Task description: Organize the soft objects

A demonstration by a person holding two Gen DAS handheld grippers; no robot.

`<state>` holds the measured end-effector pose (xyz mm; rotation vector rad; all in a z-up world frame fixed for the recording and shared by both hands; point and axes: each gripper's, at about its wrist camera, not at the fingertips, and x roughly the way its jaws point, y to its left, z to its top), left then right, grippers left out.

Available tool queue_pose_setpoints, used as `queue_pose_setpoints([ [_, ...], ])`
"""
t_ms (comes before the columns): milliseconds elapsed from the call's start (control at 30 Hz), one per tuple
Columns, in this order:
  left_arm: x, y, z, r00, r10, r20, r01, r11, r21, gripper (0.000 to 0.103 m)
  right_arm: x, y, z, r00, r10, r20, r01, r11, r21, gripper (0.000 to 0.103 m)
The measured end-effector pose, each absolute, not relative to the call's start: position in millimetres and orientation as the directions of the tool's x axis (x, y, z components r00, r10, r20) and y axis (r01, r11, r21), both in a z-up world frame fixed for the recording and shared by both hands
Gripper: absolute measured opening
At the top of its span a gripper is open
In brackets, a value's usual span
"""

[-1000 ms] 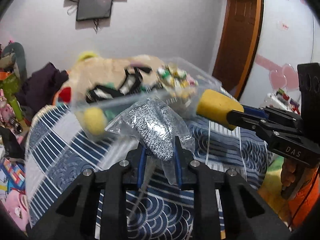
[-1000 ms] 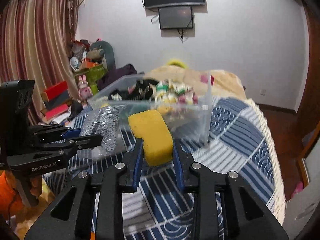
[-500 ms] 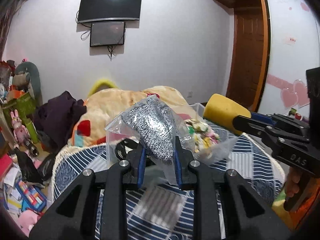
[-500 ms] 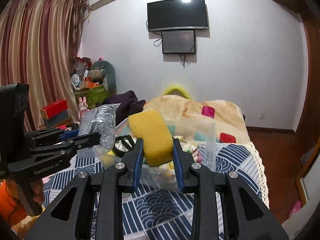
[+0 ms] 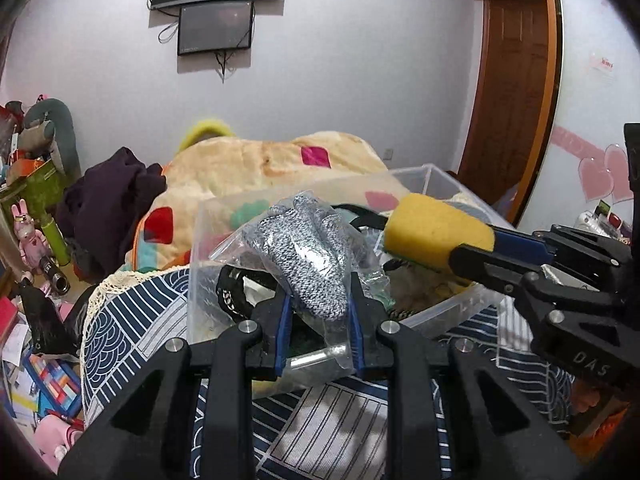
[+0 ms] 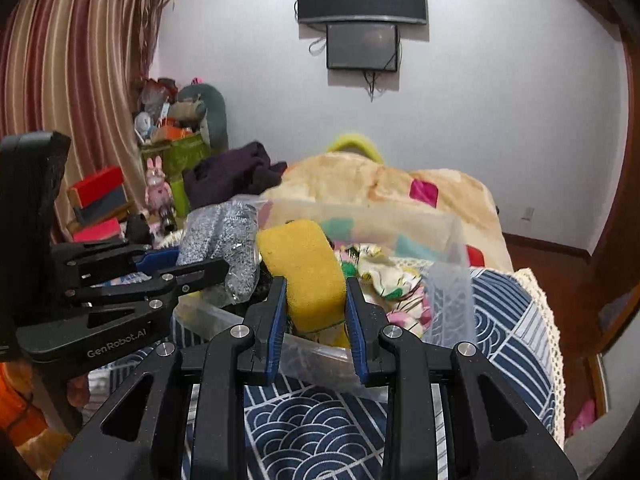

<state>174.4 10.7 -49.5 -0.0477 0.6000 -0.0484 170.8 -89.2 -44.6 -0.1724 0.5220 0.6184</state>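
My left gripper [image 5: 318, 300] is shut on a clear plastic bag with grey knit fabric [image 5: 308, 256] and holds it over the near rim of a clear plastic bin [image 5: 440, 316]. My right gripper [image 6: 316, 284] is shut on a yellow sponge [image 6: 304, 268], held over the same bin [image 6: 448, 280]. The sponge [image 5: 432, 232] shows at the right in the left wrist view, the bagged fabric [image 6: 224, 240] at the left in the right wrist view. The bin holds several soft items, among them patterned cloth [image 6: 384, 276].
The bin sits on a bed with a blue and white patterned cover [image 6: 504, 332]. A beige blanket with coloured patches [image 5: 260, 168] lies behind it, dark clothes [image 5: 108, 200] to its left. Toys and boxes [image 6: 168, 152] crowd the far left. A wooden door [image 5: 512, 80] stands right.
Both grippers have come down and forward from a raised position, so the bagged fabric and the sponge now hang right over the bin. Both stay shut on their loads.
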Motion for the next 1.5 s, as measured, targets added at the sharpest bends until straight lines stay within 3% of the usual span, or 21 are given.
queue_pose_setpoints([
  [267,176,10,-57,0.812,-0.058,-0.581,0.031,0.998,-0.056,0.029,176,-86,-54,0.672,0.492,-0.553,-0.595,0.804,-0.008,0.028],
  [500,167,20,-54,0.817,-0.034,-0.576,-0.008,0.997,-0.071,0.050,175,-92,-49,0.672,0.488,-0.557,-0.586,0.811,0.003,0.041],
  [933,103,7,-10,0.882,-0.017,-0.470,0.007,1.000,-0.023,0.051,127,-122,-5,0.737,0.507,-0.446,-0.572,0.820,-0.012,0.042],
  [1067,76,1,8,0.909,-0.041,-0.414,0.029,0.999,-0.037,0.060,106,-130,9,0.748,0.532,-0.398,-0.583,0.812,-0.011,0.059],
  [1167,54,-8,20,0.931,-0.057,-0.361,0.043,0.998,-0.045,0.069,89,-135,14,0.764,0.531,-0.366,-0.580,0.814,-0.031,0.064],
  [1300,37,-15,26,0.946,-0.053,-0.321,0.043,0.998,-0.041,0.079,70,-137,17,0.795,0.515,-0.322,-0.559,0.827,-0.058,0.081],
  [1400,24,-17,26,0.955,-0.043,-0.293,0.029,0.998,-0.053,0.093,61,-140,18,0.807,0.511,-0.295,-0.548,0.835,-0.053,0.085],
  [1500,13,-17,26,0.964,-0.036,-0.262,0.021,0.998,-0.061,0.098,57,-144,16,0.811,0.515,-0.277,-0.543,0.839,-0.031,0.095],
])
